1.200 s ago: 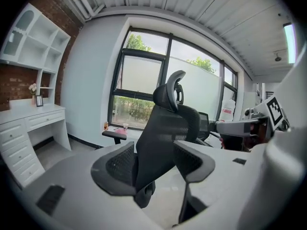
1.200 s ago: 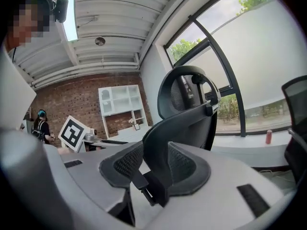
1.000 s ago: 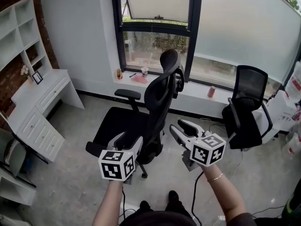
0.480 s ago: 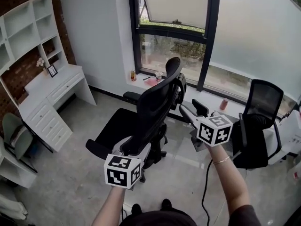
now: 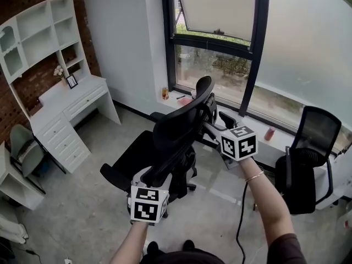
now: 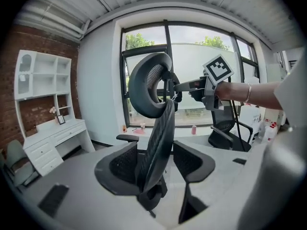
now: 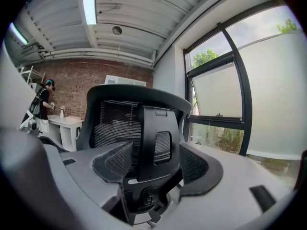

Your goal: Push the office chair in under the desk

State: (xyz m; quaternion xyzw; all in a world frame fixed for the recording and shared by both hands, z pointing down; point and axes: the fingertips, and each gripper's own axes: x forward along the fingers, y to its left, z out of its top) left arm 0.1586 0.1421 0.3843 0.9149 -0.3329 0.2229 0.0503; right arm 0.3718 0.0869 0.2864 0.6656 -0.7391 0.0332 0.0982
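Since a second ago the right gripper (image 5: 216, 122) has risen from beside the office chair (image 5: 165, 142) to its headrest (image 6: 144, 85), and the white desk (image 5: 71, 100) is showing more fully at left. The right jaws are opening, flanking the hard black plastic headrest bracket (image 7: 157, 143). The left gripper (image 5: 149, 176) is holding its jaws apart around the curved mesh backrest (image 6: 160, 138) edge. The chair is standing mid-floor, well apart from the desk.

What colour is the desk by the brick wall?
The desk is white; clearest in head view.
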